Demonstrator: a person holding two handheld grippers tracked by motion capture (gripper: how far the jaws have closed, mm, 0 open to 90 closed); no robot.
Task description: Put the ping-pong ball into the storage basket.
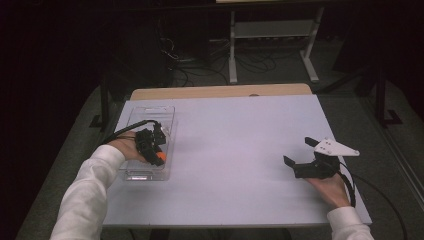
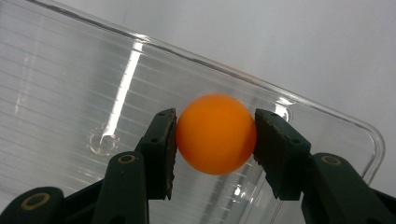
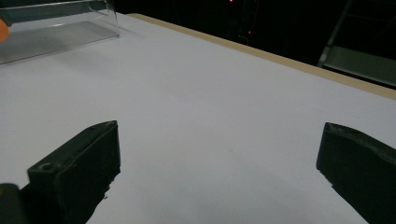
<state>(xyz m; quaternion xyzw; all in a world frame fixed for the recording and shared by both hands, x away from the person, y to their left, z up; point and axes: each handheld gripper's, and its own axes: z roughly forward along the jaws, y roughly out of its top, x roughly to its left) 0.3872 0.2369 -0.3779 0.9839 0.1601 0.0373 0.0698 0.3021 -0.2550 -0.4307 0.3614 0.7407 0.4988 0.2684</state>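
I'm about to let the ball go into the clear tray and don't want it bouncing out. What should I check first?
1. Left hand-held gripper pads pressed on both sides of the orange ball: ok.
2. Ball over the clear tray, inside its rim: ok.
3. Ball resting on the tray floor: cannot tell.
4. Right hand-held gripper open, away from the tray: ok.
5. Tray flat on the table: ok.

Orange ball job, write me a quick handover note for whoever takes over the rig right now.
Left gripper: shut on the orange ball, held over the clear plastic tray at the table's left side.
Right gripper: open, holding nothing, over bare white table on the right.
Done: ball gripped and brought to the tray.
Left: probably release the ball; whether it already touches the tray floor, I cannot tell.
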